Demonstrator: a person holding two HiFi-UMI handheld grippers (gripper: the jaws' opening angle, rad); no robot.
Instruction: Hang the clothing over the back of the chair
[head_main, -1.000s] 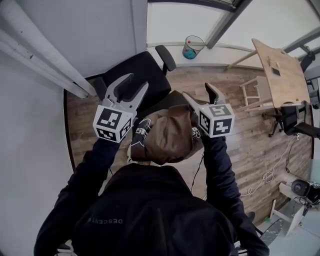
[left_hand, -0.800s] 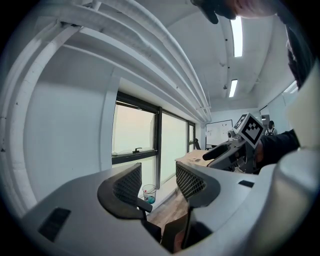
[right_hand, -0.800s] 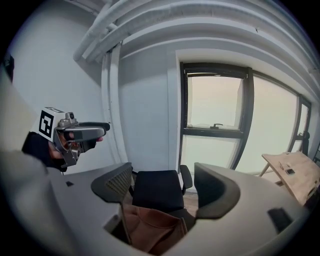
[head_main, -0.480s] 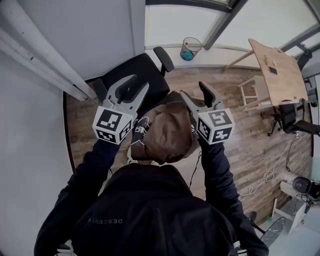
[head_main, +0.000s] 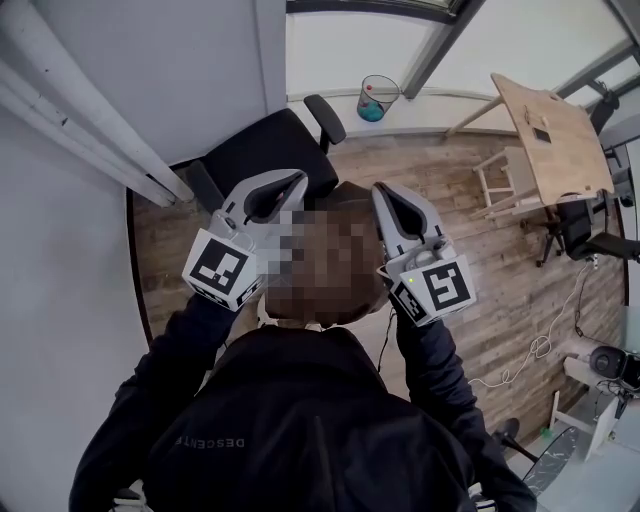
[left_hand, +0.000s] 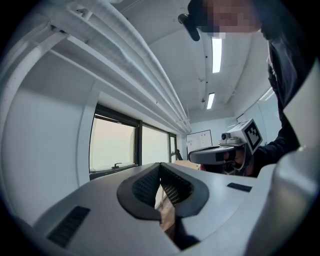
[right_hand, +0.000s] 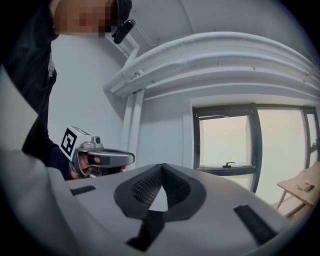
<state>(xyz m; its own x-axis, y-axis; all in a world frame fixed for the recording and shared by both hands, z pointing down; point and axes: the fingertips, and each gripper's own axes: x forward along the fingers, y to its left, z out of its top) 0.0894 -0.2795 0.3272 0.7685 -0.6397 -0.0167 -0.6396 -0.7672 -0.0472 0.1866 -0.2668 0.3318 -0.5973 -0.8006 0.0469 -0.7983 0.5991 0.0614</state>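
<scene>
Hidden first: the brown clothing (head_main: 348, 193) sits at the centre of the head view, between the two grippers. A mosaic patch covers most of it — only a dark upper edge shows clearly. I cannot tell what it rests on, or whether either gripper touches it. The person's dark jacket (head_main: 300, 430) fills the lower half and cuts off the floor beneath.

Left gripper (head_main: 297, 180): jaws clenched, tips meeting, nothing seen between the pads in its own view. A brownish strip below the jaws there is too unclear to name.

Right gripper (head_main: 381, 190): clenched likewise, pads bare, pale wall showing through the gap behind the tips.

The black office chair (head_main: 265, 150) lies in the upper middle of the head view, just beyond the left gripper's tips. Its base is hidden.

Edges — a grey wall (head_main: 60, 300) and white pipes (head_main: 70, 110) close in along the left side. Open wooden floor (head_main: 500, 270) spreads right of the right gripper, up to a wooden table (head_main: 550, 140) and a white stool (head_main: 503, 180) at upper right. A small bin (head_main: 377, 97) stands at top centre. A cable (head_main: 525, 365) trails at lower right.
</scene>
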